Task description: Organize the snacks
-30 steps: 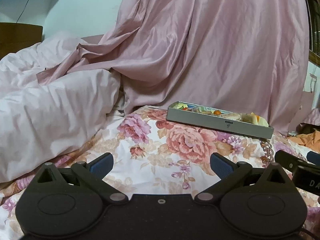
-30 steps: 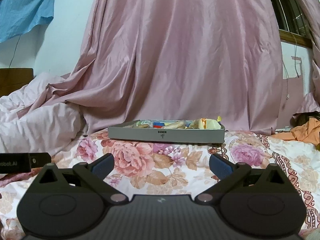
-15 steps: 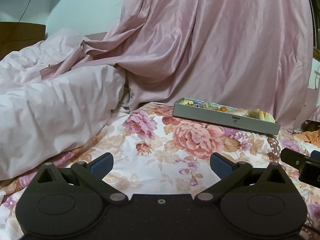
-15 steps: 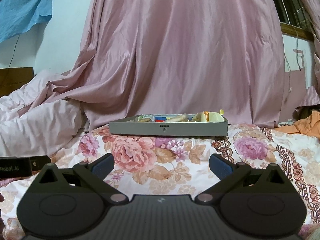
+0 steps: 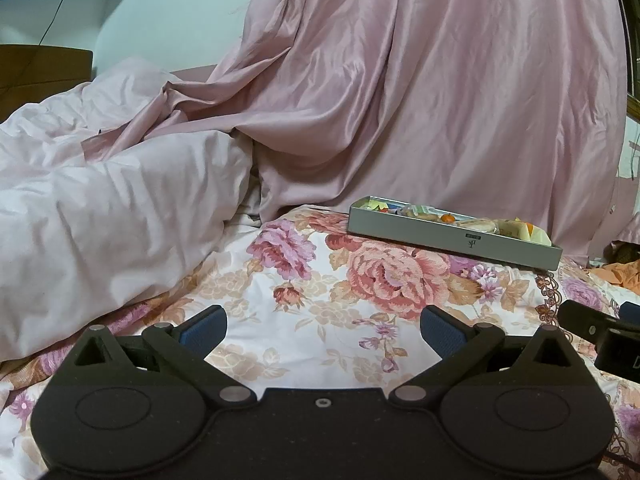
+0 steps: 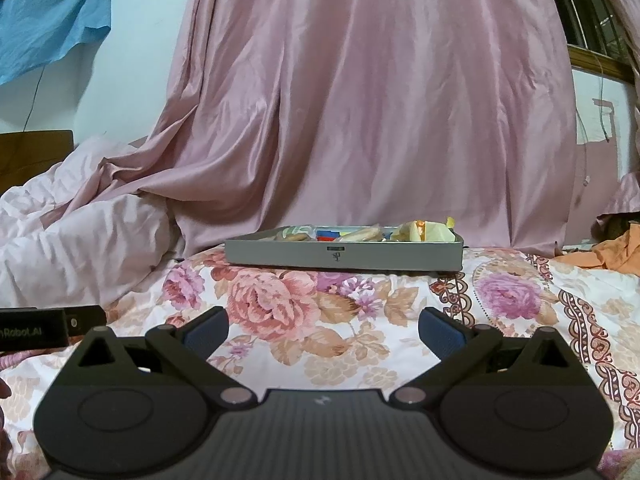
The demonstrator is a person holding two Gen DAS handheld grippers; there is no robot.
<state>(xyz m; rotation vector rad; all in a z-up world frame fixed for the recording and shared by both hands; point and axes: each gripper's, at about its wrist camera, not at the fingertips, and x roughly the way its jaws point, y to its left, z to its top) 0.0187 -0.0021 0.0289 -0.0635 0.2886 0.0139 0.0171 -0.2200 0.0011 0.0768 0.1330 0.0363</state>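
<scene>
while both hover low over the bed (image 6: 400,320):
left gripper (image 5: 322,330): wide, empty
right gripper (image 6: 324,328): wide, empty
snacks (image 6: 368,234): in grey tray (image 6: 344,255), well ahead
progress: fits sorted or unsorted

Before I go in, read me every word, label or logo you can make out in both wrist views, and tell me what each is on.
"Robot.AI": white print on the left tool's black body, seen at the left edge of the right wrist view; its start is cut off.
"D": one white letter on the right tool's body, at the right edge of the left wrist view; the rest is cut off.
Small dark label and logo on the gray tray's front wall: too small to read.
</scene>
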